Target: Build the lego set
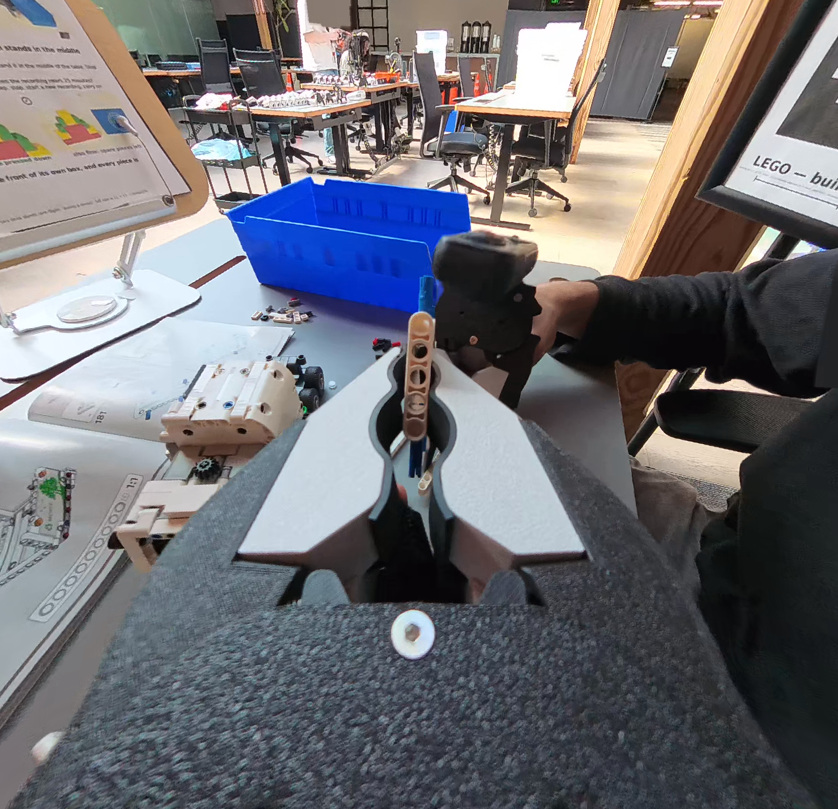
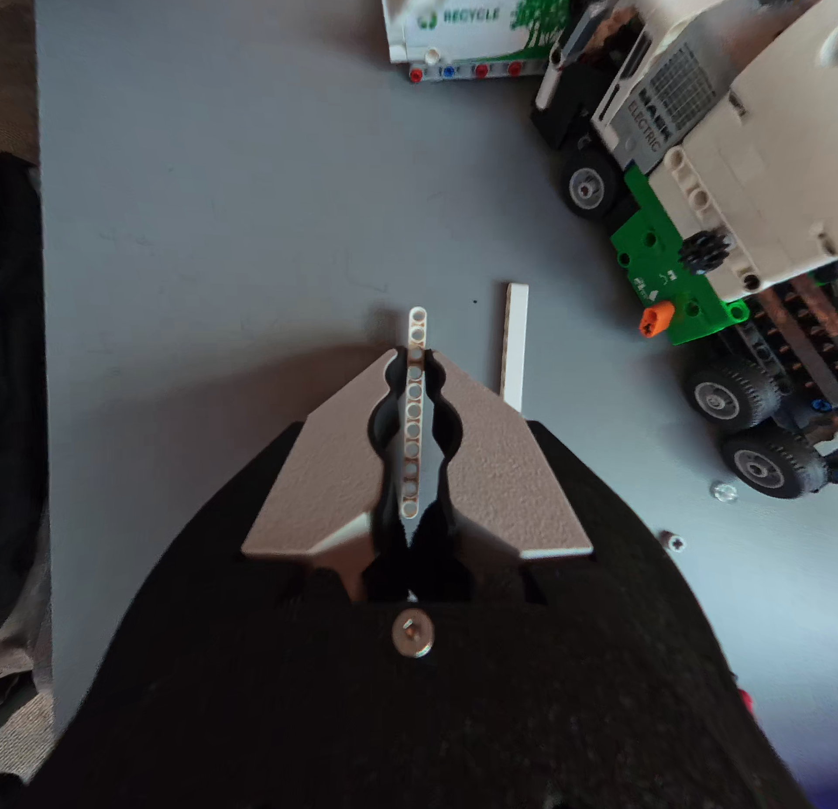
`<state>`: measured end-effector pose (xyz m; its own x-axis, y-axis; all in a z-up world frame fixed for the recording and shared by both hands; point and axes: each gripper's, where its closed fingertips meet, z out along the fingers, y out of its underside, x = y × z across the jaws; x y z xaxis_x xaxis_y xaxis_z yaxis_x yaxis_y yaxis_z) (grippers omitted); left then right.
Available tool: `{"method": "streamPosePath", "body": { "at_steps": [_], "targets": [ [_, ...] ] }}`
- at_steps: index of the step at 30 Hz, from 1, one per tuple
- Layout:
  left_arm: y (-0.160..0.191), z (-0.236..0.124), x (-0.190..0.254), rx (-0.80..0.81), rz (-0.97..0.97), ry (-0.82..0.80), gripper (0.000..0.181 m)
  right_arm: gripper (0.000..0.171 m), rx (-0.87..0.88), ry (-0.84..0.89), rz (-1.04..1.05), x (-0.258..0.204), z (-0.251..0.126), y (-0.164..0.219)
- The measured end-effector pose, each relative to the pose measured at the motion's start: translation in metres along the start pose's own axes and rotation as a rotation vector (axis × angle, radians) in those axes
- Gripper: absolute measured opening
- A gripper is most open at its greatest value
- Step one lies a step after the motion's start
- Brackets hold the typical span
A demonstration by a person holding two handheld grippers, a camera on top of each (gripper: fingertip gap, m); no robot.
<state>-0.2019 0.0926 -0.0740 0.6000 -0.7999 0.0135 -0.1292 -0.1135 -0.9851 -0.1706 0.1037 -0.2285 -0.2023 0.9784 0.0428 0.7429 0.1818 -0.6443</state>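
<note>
Grey table (image 2: 226, 198) in an open office with desks and chairs behind; blue bin (image 1: 349, 238) at the far edge. Printed sheets, booklet (image 1: 136, 379) and truck (image 2: 707, 161) stickers carry writing. Left gripper (image 1: 415, 393) clenched on tan beam (image 1: 418, 379), long axis upright. Right gripper (image 2: 415, 379) clenched on white beam (image 2: 413, 406), pointing straight ahead along the fingers, above the table.

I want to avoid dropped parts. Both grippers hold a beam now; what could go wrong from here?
1. The left gripper pinches the short tan beam by its thin sides, so the beam may twist or slip.
2. The right gripper holds the long white beam above the table, near the white flat strip; lowering may knock that strip.
</note>
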Motion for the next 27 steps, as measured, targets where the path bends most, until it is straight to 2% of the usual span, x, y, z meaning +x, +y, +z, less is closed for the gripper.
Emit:
{"method": "streamPosePath", "body": {
  "at_steps": [2,4,7,10,12,19,27],
  "targets": [
    [0.005,0.001,0.000,0.009,0.002,0.009,0.000,0.005,0.102,0.039,-0.008,0.010,-0.029,-0.018],
    [0.011,0.002,0.006,0.047,-0.045,0.064,0.000,0.005,0.217,0.104,-0.008,0.030,-0.079,-0.044],
    [0.018,0.004,0.026,0.145,-0.177,0.214,0.000,0.005,0.425,-0.009,-0.004,0.029,-0.135,-0.095],
    [0.032,0.009,0.031,0.185,-0.233,0.265,0.000,0.006,0.505,-0.250,-0.025,-0.006,-0.123,-0.128],
    [0.042,0.011,0.032,0.176,-0.240,0.269,0.000,0.006,0.494,-0.325,-0.014,-0.018,-0.100,-0.129],
    [0.059,0.013,0.036,0.094,-0.283,0.266,0.000,0.005,0.485,-0.405,0.144,-0.023,-0.075,-0.120],
    [0.063,0.010,0.030,0.072,-0.402,0.305,0.000,0.005,0.489,-0.467,0.291,-0.012,-0.066,-0.114]
  ]
}}
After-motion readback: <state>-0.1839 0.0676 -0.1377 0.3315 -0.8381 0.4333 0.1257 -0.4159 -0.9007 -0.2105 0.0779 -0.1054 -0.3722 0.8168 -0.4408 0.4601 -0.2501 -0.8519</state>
